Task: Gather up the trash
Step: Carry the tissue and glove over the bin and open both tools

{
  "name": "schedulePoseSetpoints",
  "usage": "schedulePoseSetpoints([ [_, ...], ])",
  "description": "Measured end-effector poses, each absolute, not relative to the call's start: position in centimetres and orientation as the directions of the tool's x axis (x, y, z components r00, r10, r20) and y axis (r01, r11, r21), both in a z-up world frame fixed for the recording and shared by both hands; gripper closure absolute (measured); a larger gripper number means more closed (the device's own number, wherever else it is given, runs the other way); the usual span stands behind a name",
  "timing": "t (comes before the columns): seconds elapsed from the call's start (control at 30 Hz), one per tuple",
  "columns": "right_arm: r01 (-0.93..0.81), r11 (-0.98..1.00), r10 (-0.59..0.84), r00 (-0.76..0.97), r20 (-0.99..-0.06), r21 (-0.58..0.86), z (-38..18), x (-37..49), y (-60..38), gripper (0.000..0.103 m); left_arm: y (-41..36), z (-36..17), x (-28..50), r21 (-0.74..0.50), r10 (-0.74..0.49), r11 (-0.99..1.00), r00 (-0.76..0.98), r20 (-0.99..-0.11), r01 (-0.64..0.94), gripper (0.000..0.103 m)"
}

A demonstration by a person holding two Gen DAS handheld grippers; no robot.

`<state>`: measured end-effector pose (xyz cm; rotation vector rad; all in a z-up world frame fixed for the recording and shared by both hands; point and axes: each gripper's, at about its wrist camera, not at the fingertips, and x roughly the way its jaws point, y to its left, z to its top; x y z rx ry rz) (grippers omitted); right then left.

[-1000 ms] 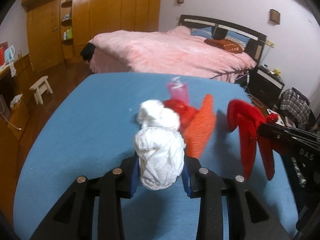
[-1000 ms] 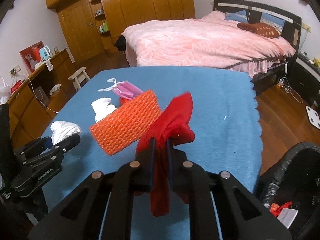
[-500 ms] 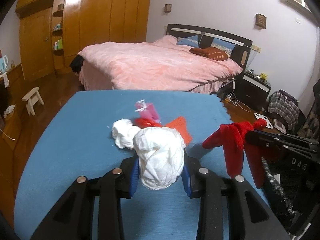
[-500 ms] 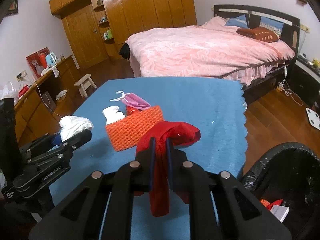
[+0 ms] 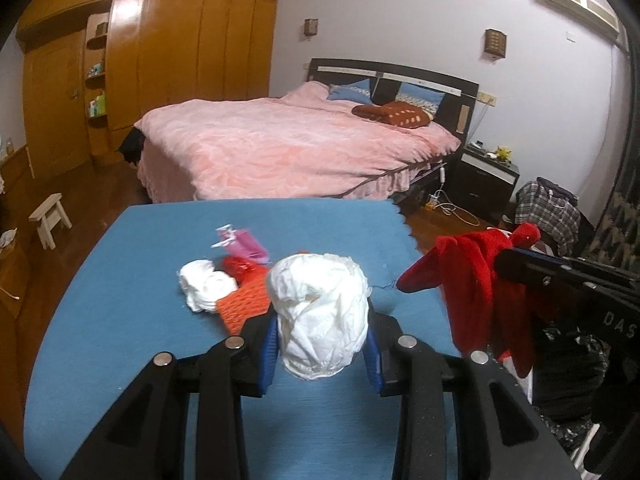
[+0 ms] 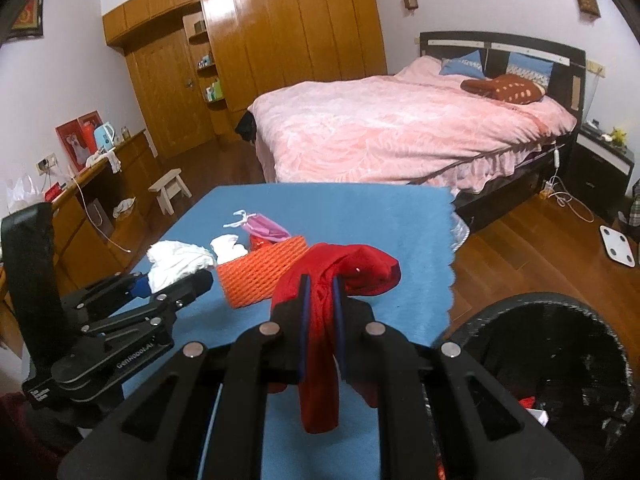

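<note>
Since a second ago you have lifted both hands up and back from the blue table point(image 5: 120, 340). In the left wrist view the far table edge, the bed point(image 5: 288, 152) and the floor beyond the table's right side now show far more than before, and the pile of trash sits lower and smaller in the picture. In the right wrist view the black bin point(image 6: 560, 360) has grown from a sliver at the right edge to a wide open mouth at lower right, just beside the table's scalloped edge.

Your left gripper point(image 5: 322, 344) is clamped on one crumpled white paper wad point(image 5: 320, 316), the blue pads pressing both its sides, exactly as before. Your right gripper point(image 6: 320, 320) is squeezed tight on one red cloth point(image 6: 332, 280), which drapes over the fingertips and hangs down between them; in the left wrist view the same cloth point(image 5: 476, 284) dangles past the table's right edge.

Count what stays on the table: one orange foam net point(image 6: 262, 276), one smaller white wad point(image 6: 230, 246), one pink mask with white strings point(image 6: 264, 226), and one small red item point(image 5: 238, 266) tucked between net, wad and mask; what it is you cannot tell. That makes four pieces left lying close together, two pieces held, one per gripper. Inside the bin something red and a white card show among the black liner.
</note>
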<state>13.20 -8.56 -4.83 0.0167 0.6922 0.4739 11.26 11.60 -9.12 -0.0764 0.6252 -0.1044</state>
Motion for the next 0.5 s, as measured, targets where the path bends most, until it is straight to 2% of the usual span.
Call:
schedulePoseSetpoints([
  [0.5,-0.313,0.938,0.338,0.745,-0.575,0.146,-2.5,9.3,-17.0,0.093,4.2,-7.0,10.5,-0.093,-0.245,0.968,0.8,-0.547,0.233,0.068],
])
